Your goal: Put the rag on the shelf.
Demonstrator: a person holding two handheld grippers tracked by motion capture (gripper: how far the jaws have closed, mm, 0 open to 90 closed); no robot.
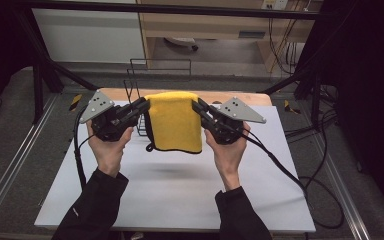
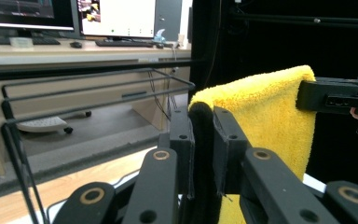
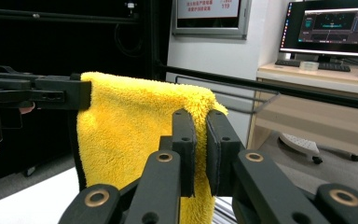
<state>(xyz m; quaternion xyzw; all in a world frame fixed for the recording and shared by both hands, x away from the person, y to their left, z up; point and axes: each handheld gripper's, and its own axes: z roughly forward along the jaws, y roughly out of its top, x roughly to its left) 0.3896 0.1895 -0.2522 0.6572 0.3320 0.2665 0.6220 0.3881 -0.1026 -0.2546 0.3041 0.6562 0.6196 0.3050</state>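
White table (image 1: 180, 195), desks and monitors behind it, and a yellow towel (image 1: 176, 122) hangs in the air above, stretched between both grippers. Left gripper (image 1: 142, 106) pinches the towel's top corner, jaws clamped on its dark edge; right gripper (image 1: 198, 107) grips the opposite corner, seemingly tight. A black wire rack (image 1: 137, 95) stands just behind.

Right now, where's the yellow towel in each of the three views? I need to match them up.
High view: yellow towel hangs at centre, stretched between the left gripper and the right gripper, above the white table.
Left gripper view: towel right of centre, its black-edged corner pinched in the fingers.
Right gripper view: towel left of centre, its corner pinched.
Shared landmark: black wire rack behind the towel.
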